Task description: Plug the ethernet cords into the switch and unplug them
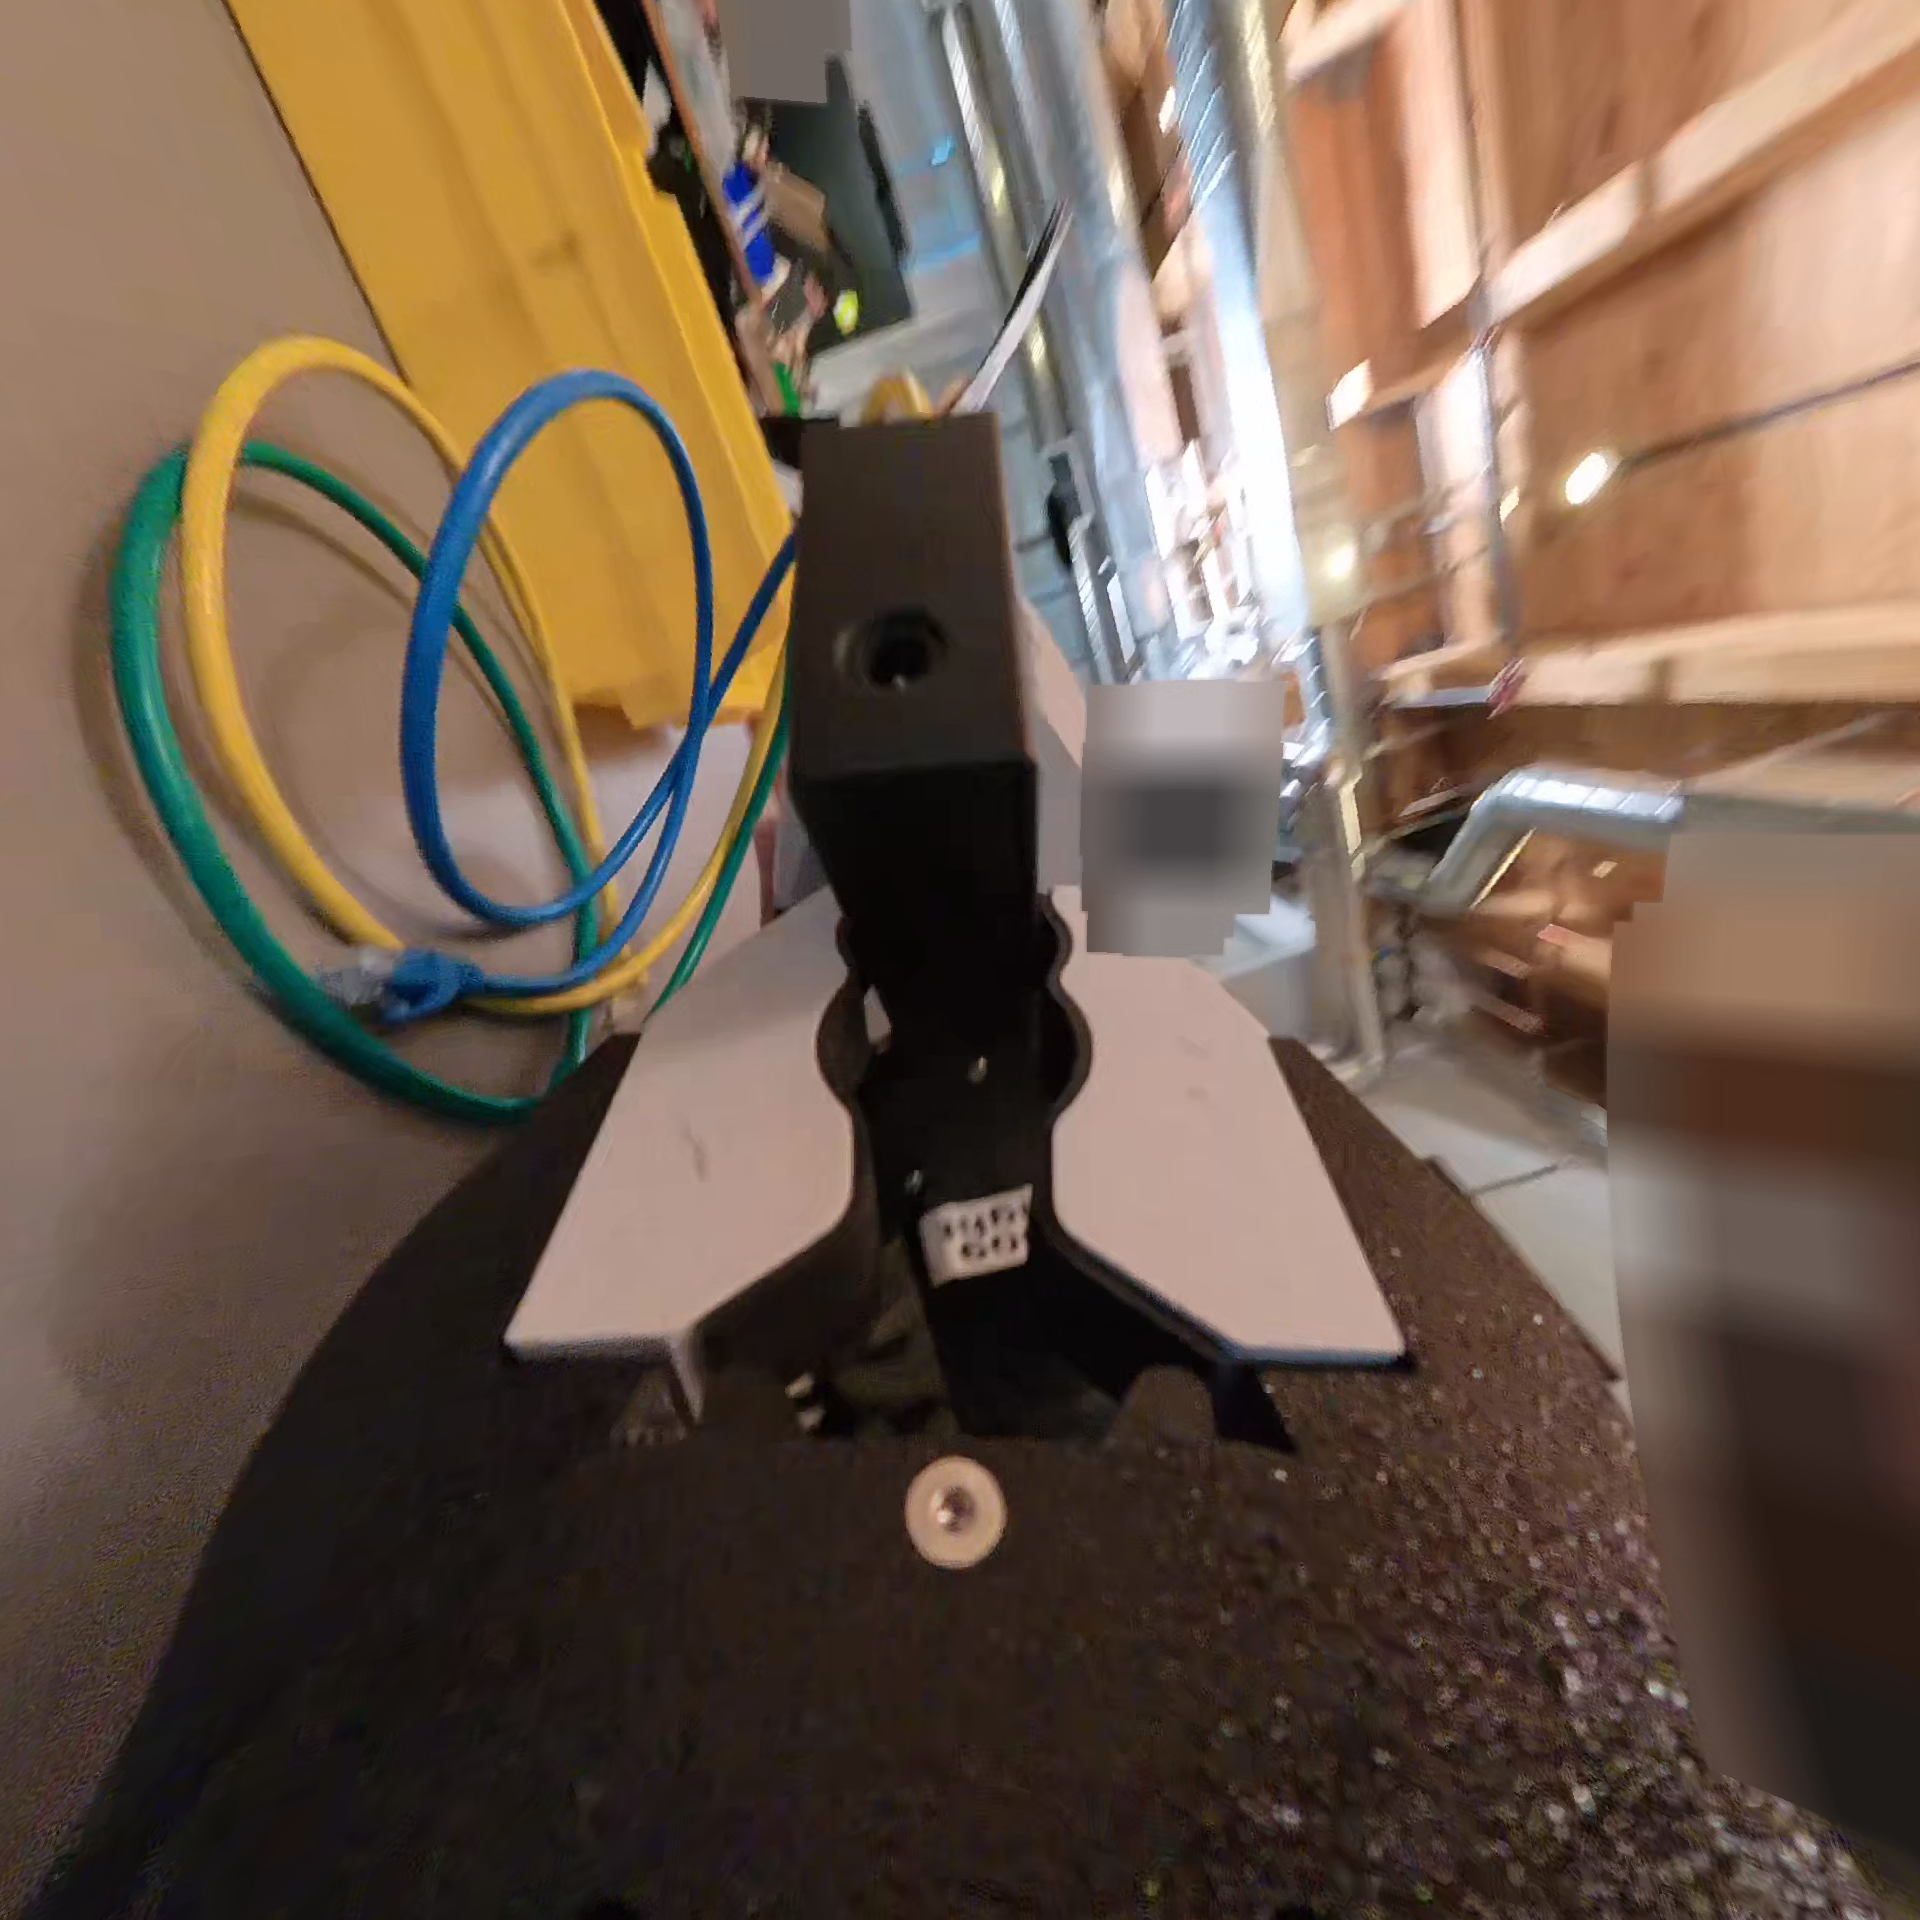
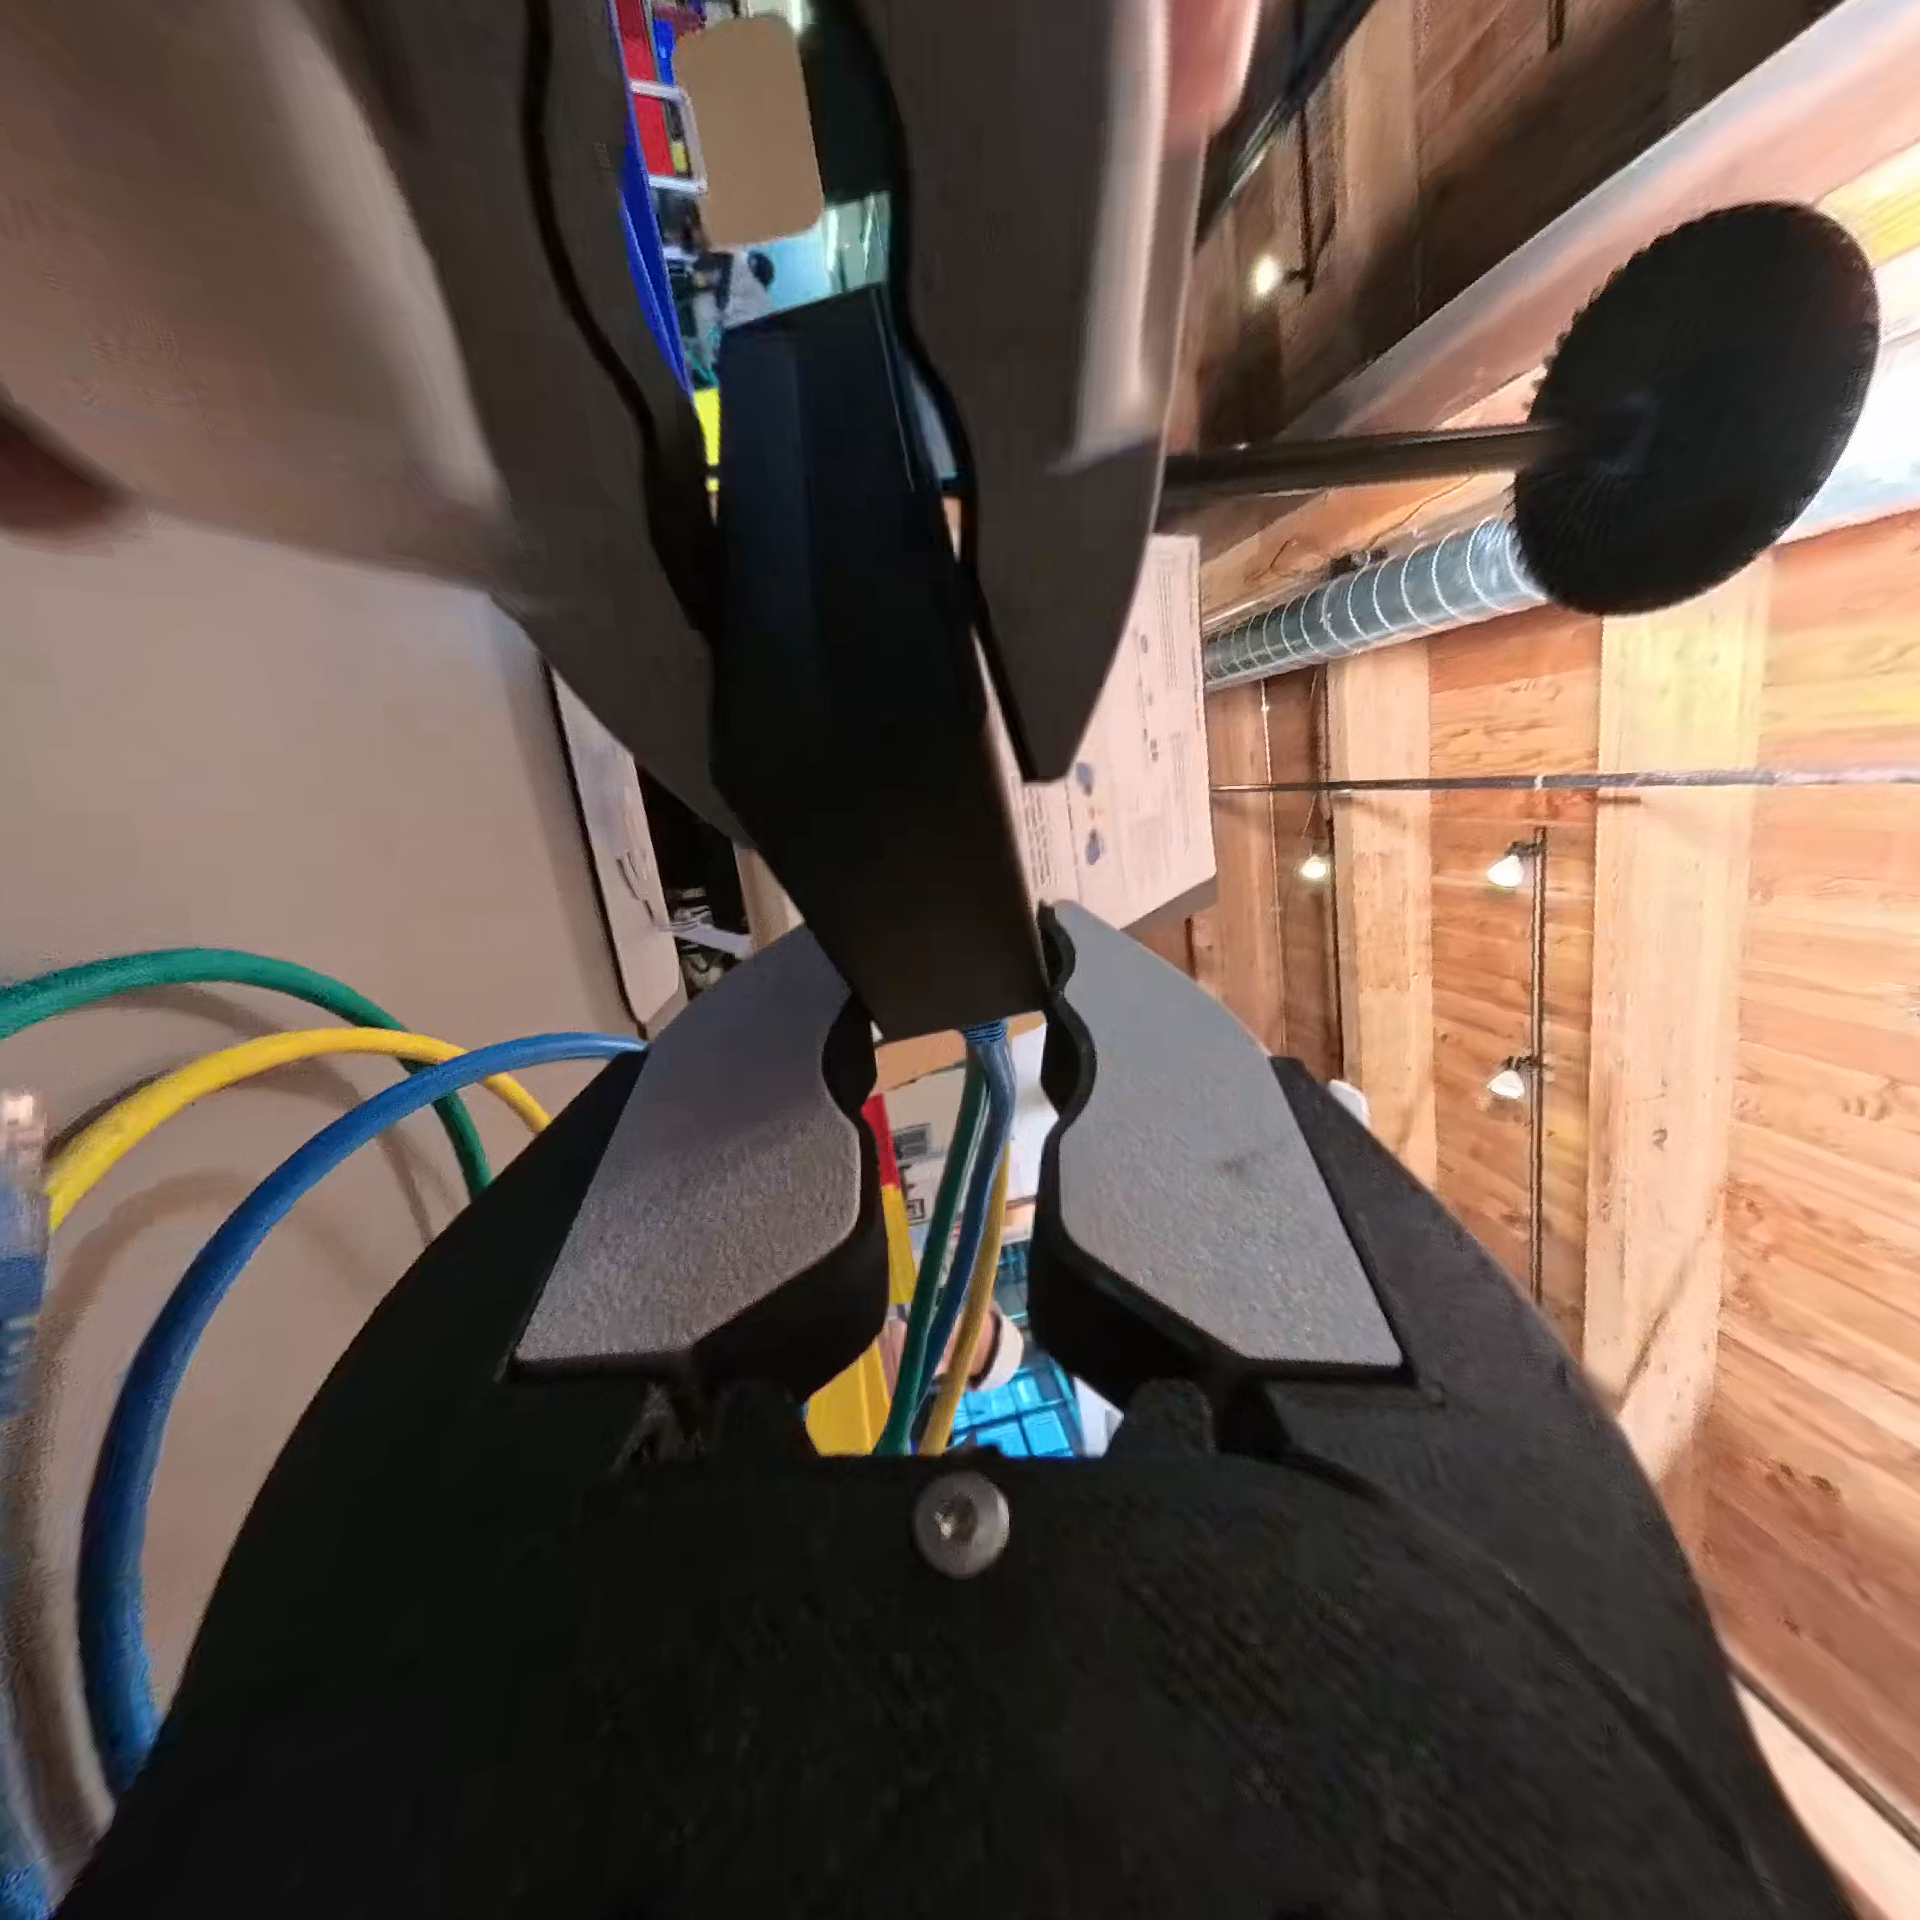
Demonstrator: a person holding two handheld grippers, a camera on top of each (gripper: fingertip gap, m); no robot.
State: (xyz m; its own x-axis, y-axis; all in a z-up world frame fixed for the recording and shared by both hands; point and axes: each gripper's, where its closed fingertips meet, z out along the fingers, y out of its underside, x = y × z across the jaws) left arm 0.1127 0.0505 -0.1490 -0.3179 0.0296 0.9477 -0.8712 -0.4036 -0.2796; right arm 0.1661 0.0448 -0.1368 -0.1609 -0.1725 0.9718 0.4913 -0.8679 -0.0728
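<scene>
Switch is clamped in my left tongs, lifted off the table so the ports face my right tongs. Those sit parted around the blue cord, not squeezing yet, with green and yellow beside it.

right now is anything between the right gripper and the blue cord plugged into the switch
nothing visible: the blue cord runs between the right gripper's open fingers, with the green cord and yellow cord beside it

Matt black switch, glossy rubbery cords, rough-grained black hand-held gripper, bare wood wall.
</scene>
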